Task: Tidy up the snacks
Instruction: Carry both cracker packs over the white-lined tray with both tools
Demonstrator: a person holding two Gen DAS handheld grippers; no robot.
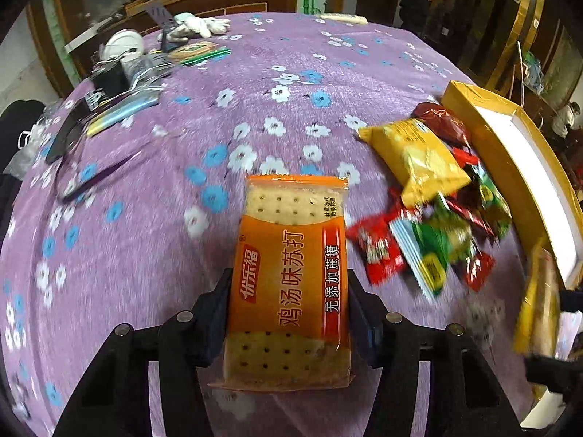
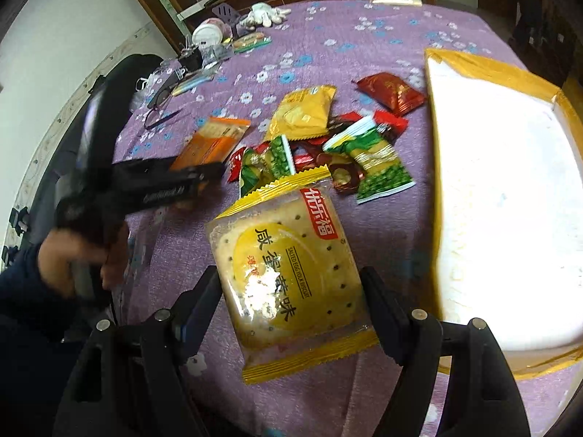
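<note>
My left gripper (image 1: 289,291) is shut on an orange cracker packet (image 1: 291,276) and holds it above the purple flowered tablecloth (image 1: 182,167). The same packet (image 2: 213,142) and left gripper (image 2: 204,174) show in the right wrist view. My right gripper (image 2: 291,284) is shut on a yellow salted egg yolk biscuit packet (image 2: 288,273), held just left of the yellow box (image 2: 499,196) with a white inside. A pile of snack packets (image 2: 328,145) lies on the cloth left of the box; it also shows in the left wrist view (image 1: 430,211).
The yellow box (image 1: 517,167) stands at the table's right side. At the far left lie glasses (image 1: 87,167), a black case (image 1: 105,83), a white round container (image 1: 122,45) and white gloves (image 1: 196,25). A dark chair (image 2: 120,80) stands at the left table edge.
</note>
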